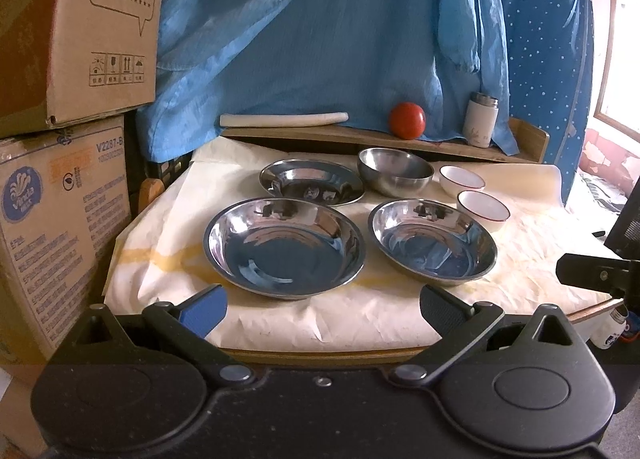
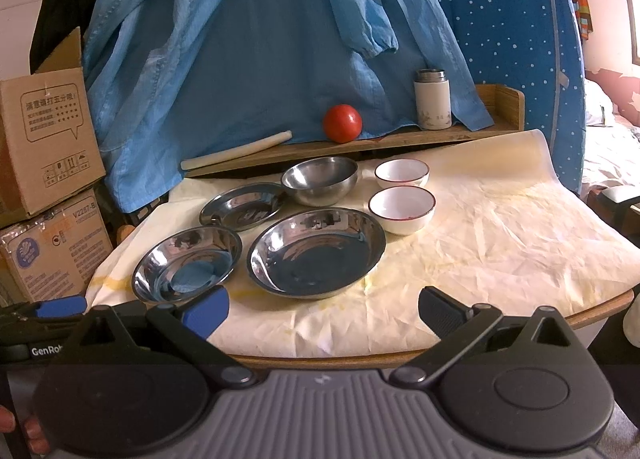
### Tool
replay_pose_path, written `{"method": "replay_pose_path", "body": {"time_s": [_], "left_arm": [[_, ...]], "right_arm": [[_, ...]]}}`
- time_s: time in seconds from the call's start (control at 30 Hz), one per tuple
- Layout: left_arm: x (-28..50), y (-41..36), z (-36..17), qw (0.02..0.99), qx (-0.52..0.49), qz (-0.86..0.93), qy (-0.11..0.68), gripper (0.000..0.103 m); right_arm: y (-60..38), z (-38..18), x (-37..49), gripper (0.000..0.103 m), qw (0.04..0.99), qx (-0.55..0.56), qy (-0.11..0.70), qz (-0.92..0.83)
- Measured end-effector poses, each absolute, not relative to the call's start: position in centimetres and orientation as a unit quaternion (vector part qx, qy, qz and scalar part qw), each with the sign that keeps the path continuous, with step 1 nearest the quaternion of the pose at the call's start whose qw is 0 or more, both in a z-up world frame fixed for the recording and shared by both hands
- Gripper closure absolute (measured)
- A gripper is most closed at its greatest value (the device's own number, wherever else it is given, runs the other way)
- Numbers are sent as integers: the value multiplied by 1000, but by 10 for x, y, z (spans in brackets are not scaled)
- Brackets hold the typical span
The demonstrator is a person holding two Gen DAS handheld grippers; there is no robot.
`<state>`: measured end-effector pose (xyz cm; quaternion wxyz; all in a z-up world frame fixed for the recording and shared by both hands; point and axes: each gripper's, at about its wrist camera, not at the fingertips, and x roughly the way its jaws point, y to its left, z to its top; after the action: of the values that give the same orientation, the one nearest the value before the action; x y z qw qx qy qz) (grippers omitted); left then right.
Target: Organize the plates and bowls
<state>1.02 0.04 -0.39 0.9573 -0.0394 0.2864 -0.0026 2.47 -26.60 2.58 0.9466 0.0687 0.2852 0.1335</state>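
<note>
Three shallow steel plates lie on the paper-covered table: a left one (image 1: 284, 247) (image 2: 188, 263), a right one (image 1: 434, 245) (image 2: 316, 251), and a flatter one behind them (image 1: 312, 181) (image 2: 242, 205). A deep steel bowl (image 1: 394, 171) (image 2: 320, 179) stands at the back. To its right, two white bowls with red rims sit one behind the other (image 1: 462, 179) (image 1: 484, 211) (image 2: 402, 173) (image 2: 402, 209). My left gripper (image 1: 322, 307) is open at the near table edge, just short of the left plate and holding nothing. My right gripper (image 2: 324, 311) is also open and empty in front of the right plate.
A low wooden shelf (image 1: 320, 137) at the back carries a red tomato (image 1: 407, 119) (image 2: 342, 123), a white thermos cup (image 1: 480, 119) (image 2: 432, 99) and a white roll (image 1: 284, 119). Cardboard boxes (image 1: 72, 59) are stacked on the left. Blue cloth (image 2: 260, 39) hangs behind. Bare paper (image 2: 500, 239) covers the table's right side.
</note>
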Motion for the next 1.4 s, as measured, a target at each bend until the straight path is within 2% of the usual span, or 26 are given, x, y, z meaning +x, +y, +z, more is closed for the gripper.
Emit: {"method": "replay_pose_path", "body": {"time_s": [0.5,0.83,1.0,1.17,1.4], "left_arm": [[45,55,-11,931,-132,87,328,1],[88,62,-20,917,-179,79,349,1],[102,63,-28,908,-199,81,359,2],[112,67,-35,897,-221,94,370,12],[117,68,-41,888,-243,100,378,22]], "right_arm": [[-234,25,73,0,932,59,298,199],[-199,30,156,0,910,34,303,281],[-174,23,199,0,875,27,341,343],[-155,11,230,1,844,28,379,379],[-133,-2,255,9,814,6,407,413]]}}
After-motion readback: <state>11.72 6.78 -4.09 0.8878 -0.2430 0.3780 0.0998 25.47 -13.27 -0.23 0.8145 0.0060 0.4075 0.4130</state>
